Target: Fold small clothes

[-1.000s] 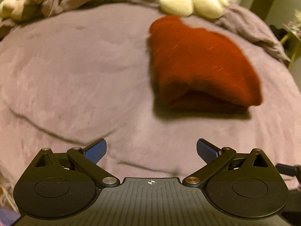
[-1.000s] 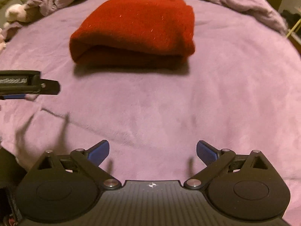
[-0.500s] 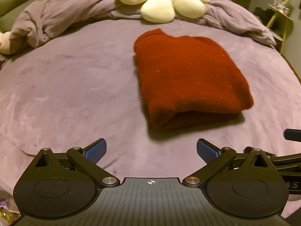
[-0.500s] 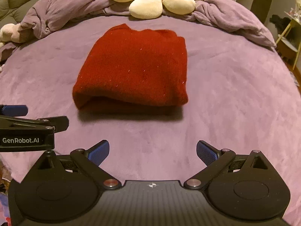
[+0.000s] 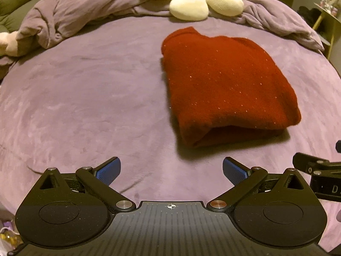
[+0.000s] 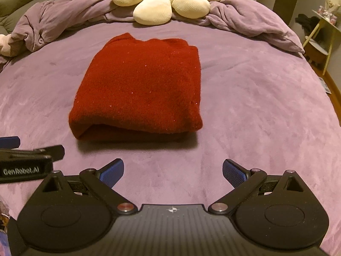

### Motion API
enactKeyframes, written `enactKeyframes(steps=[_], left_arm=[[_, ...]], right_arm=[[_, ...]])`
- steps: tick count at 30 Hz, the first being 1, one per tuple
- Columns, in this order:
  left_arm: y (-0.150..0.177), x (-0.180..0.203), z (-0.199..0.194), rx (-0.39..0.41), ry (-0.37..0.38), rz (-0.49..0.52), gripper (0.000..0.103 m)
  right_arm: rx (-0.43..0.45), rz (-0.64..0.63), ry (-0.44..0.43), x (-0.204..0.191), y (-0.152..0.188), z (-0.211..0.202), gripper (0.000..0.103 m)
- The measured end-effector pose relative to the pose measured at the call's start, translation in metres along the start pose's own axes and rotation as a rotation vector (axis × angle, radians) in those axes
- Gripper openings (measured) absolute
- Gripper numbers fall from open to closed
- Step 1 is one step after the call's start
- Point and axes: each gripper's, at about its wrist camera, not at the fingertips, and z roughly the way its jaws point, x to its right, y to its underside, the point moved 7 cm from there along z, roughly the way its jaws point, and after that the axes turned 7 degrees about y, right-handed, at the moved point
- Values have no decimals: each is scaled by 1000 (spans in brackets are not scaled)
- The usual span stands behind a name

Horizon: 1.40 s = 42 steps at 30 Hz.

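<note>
A red knitted garment [image 6: 138, 87] is seen folded into a thick rectangle and laid flat on the purple bed cover [image 6: 255, 117], near the middle of the bed. It is placed ahead of both grippers and is touched by neither. The left gripper [image 5: 171, 170] is held wide open with nothing between its blue pads [image 5: 107, 170]; from it the garment is found ahead and to the right, with the folded edge turned toward the camera. The right gripper [image 6: 173, 171] is also spread wide and empty, and the garment is seen ahead and a little to the left. A cream flower-shaped cushion [image 6: 164, 0] is placed behind the garment, on a crumpled purple blanket [image 6: 245, 19].
</note>
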Motion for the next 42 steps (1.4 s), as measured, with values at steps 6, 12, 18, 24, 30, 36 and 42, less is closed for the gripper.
enactKeyframes(steps=[6, 12, 18, 24, 30, 36, 42], left_arm=[[4, 4, 2, -17, 17, -2, 103], [2, 4, 0, -17, 24, -5, 103], [1, 9, -2, -11, 18, 16, 103], [0, 13, -2, -10, 20, 24, 103], [-2, 16, -3, -6, 17, 34, 103], [-2, 18, -3, -8, 22, 38, 103], [-2, 19, -3, -7, 20, 40, 103]], right_arm=[[-5, 9, 4, 1, -1, -1, 99], [-8, 8, 2, 0, 0, -2, 99], [-8, 13, -4, 1, -1, -3, 99], [-5, 19, -8, 2, -1, -5, 99], [-5, 27, -11, 3, 0, -6, 99], [-6, 32, -14, 6, -1, -6, 99], [-6, 32, -15, 8, -1, -6, 99]])
